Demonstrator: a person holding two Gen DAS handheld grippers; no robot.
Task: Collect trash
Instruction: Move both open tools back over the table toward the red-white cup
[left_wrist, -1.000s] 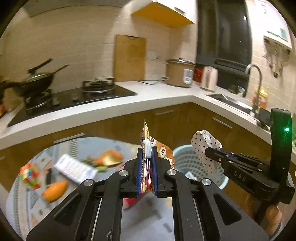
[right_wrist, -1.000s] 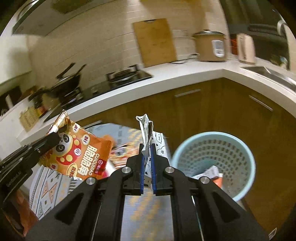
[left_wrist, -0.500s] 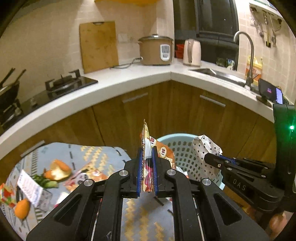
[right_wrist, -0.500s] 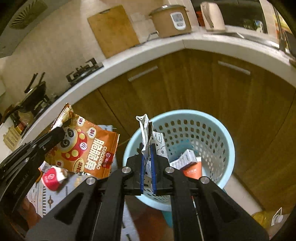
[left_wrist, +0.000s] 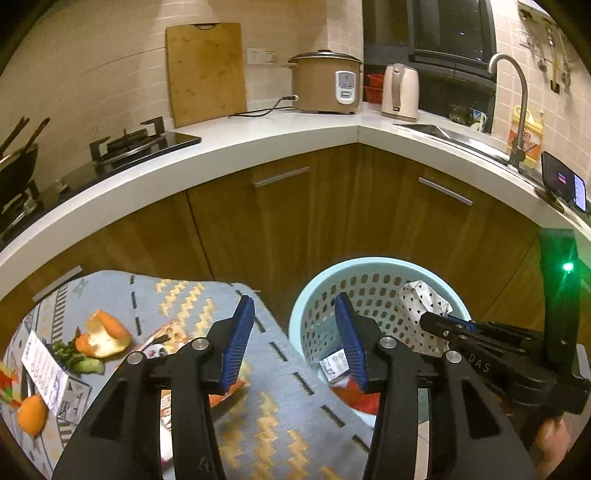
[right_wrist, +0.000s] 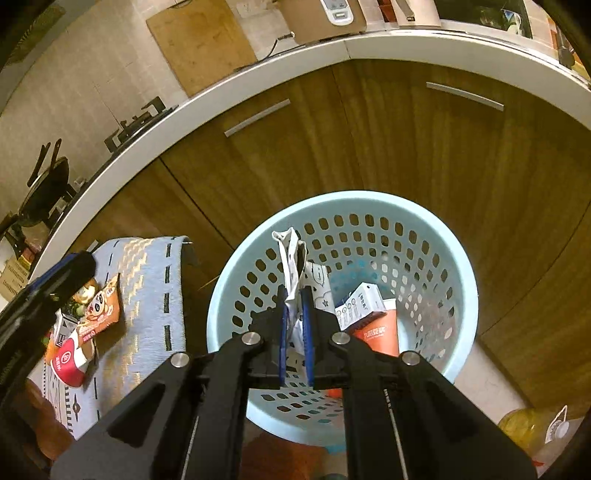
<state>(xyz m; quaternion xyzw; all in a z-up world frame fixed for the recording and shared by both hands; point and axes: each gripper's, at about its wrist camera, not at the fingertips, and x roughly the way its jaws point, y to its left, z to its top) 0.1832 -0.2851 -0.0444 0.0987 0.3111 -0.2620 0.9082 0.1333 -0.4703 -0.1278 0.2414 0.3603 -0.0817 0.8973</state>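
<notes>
My left gripper is open and empty above the table's right edge, beside the light blue perforated bin. The orange panda snack bag lies on the patterned tablecloth. My right gripper is shut on a white patterned wrapper and holds it over the bin's opening. In the left wrist view the wrapper shows over the bin. A small white carton and an orange-red packet lie inside the bin.
On the table lie orange peel, green scraps, a white paper box and an orange. Wooden cabinets under a white counter stand behind the bin. A yellow bottle lies on the floor.
My left gripper opened and let go of the snack bag, which now lies on the table. My right gripper moved over the bin, still holding the wrapper.
</notes>
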